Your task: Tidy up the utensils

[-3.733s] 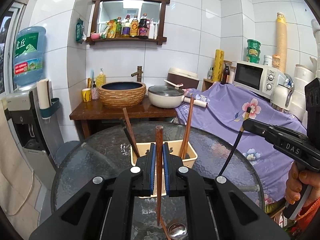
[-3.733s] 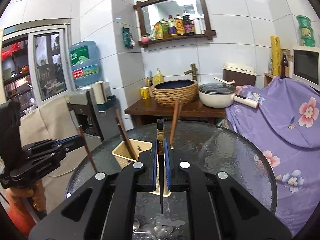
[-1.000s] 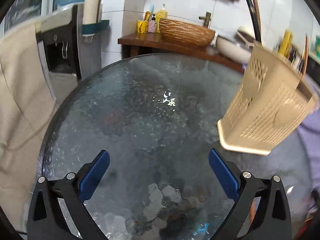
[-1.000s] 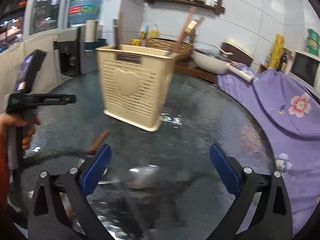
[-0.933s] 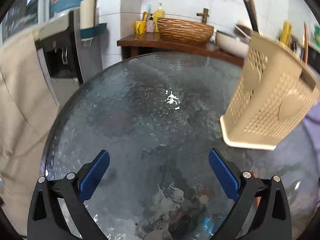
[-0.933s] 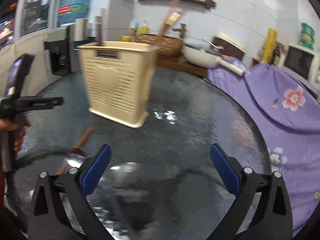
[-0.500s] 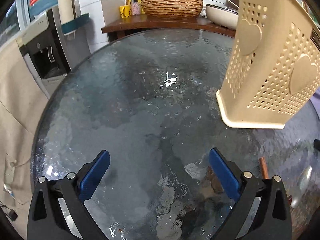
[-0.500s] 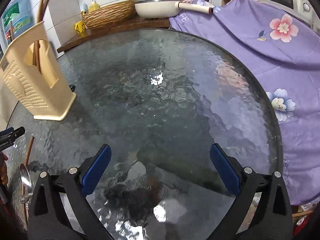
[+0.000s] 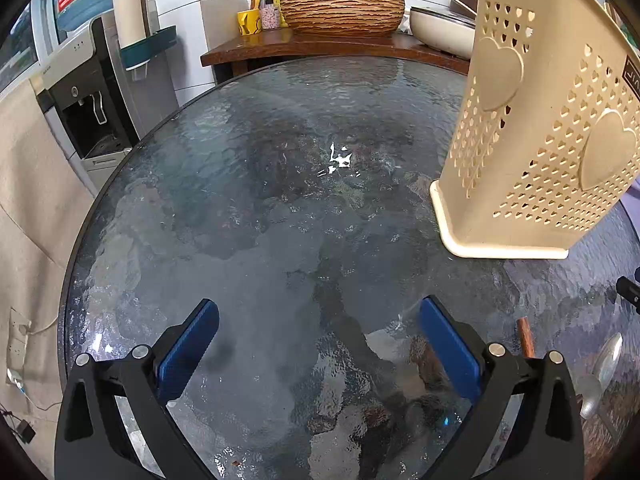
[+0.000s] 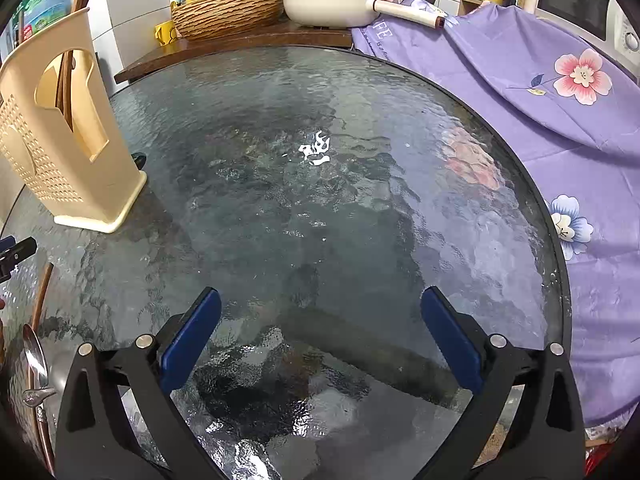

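Note:
A beige perforated utensil holder [image 9: 540, 120] stands upright on the round glass table [image 9: 240, 200]. In the right wrist view the holder [image 10: 60, 140] sits at the far left with brown chopsticks [image 10: 66, 92] standing inside. My left gripper [image 9: 318, 344] is open and empty above bare glass, left of the holder. My right gripper [image 10: 320, 340] is also open and empty, over the table's middle. A metal spoon [image 9: 604, 364] and a loose brown chopstick [image 9: 525, 342] lie on the glass near the front edge; they show as the spoon [image 10: 34, 360] and chopstick [image 10: 40, 300] at the right wrist view's lower left.
Behind the table is a wooden counter [image 9: 320, 46] with a woven basin [image 9: 342, 14] and a white pan [image 10: 332, 6]. A water dispenser [image 9: 92, 92] stands at the left. A purple floral cloth [image 10: 560, 100] covers the right side, with a microwave [image 10: 580, 0] behind it.
Both grippers held a chopstick over the holder 3.7 s ago; now both are open and empty, low over the table. In the last second both views tilted down toward the glass.

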A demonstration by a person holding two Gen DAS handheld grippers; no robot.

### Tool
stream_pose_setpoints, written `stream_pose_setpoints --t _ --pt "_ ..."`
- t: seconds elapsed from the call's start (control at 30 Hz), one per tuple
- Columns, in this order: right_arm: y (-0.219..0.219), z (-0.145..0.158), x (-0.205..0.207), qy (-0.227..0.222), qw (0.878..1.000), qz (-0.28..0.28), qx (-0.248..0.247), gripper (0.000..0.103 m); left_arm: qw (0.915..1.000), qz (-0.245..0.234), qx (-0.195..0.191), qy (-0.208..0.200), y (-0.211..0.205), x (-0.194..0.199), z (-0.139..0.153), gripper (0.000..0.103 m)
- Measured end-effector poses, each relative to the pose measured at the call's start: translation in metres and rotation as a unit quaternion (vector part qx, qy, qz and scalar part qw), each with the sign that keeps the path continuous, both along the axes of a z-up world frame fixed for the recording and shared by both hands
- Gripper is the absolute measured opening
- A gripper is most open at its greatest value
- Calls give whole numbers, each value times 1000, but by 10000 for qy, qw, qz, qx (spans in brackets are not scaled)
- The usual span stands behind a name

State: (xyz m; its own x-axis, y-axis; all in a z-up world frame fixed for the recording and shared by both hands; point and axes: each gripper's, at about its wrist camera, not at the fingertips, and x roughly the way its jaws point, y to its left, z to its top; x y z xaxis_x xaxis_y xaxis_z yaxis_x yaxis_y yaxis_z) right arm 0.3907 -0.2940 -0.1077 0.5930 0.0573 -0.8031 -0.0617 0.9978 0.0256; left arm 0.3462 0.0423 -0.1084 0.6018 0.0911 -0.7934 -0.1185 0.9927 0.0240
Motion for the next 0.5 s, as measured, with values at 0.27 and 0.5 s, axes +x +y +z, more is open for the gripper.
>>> stream_pose_setpoints --t 0.27,0.5 --pt "-1 0 0 1 10000 -27 -14 98 10000 43 1 1 -1 2 0 98" --pt "-2 0 1 41 9999 -121 -41 98 10000 36 -7 -2 -2 2 1 98"
